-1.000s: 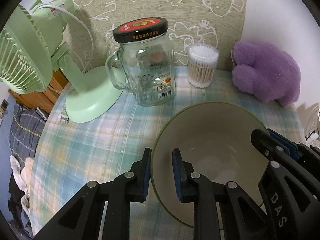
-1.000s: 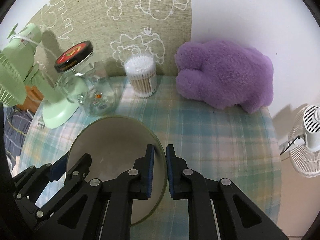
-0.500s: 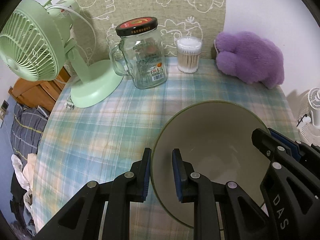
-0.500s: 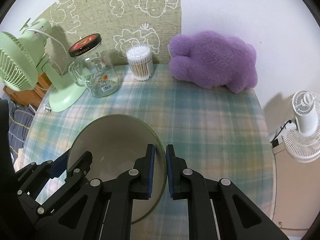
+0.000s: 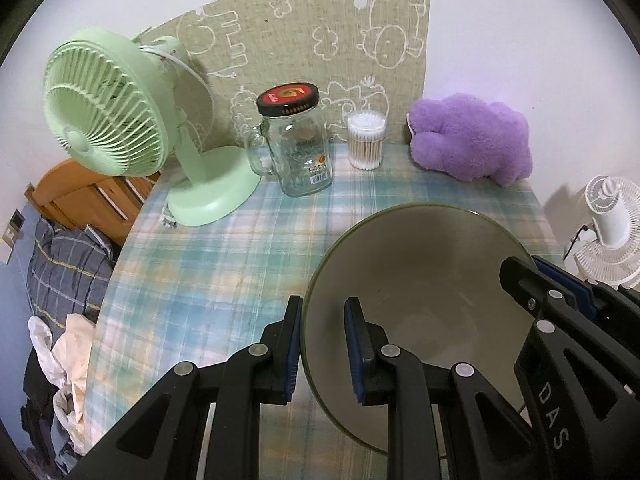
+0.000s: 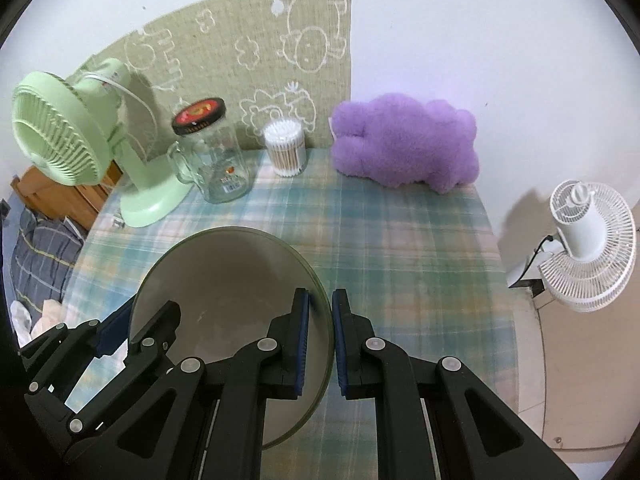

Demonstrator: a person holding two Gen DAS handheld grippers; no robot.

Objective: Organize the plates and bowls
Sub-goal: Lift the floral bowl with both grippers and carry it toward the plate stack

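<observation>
A large bowl (image 5: 432, 280) with a green rim and a beige inside is held above the plaid-covered table (image 5: 224, 264). My left gripper (image 5: 322, 344) is shut on the bowl's left rim, one finger outside and one inside. My right gripper (image 6: 320, 334) is shut on the bowl's right rim; the bowl (image 6: 224, 280) fills the lower left of the right wrist view. Each gripper shows in the other's view, the right one in the left wrist view (image 5: 560, 300). No plate is in view.
At the table's back stand a green desk fan (image 5: 120, 120), a glass jar with a black lid (image 5: 296, 140), a cotton swab tub (image 5: 366, 140) and a purple plush toy (image 5: 472, 136). A white floor fan (image 6: 588, 240) stands right of the table. Bedding (image 5: 64, 264) lies left.
Both grippers have risen and drawn back from the wall with the bowl between them. The jar, fan and plush now look smaller and farther.
</observation>
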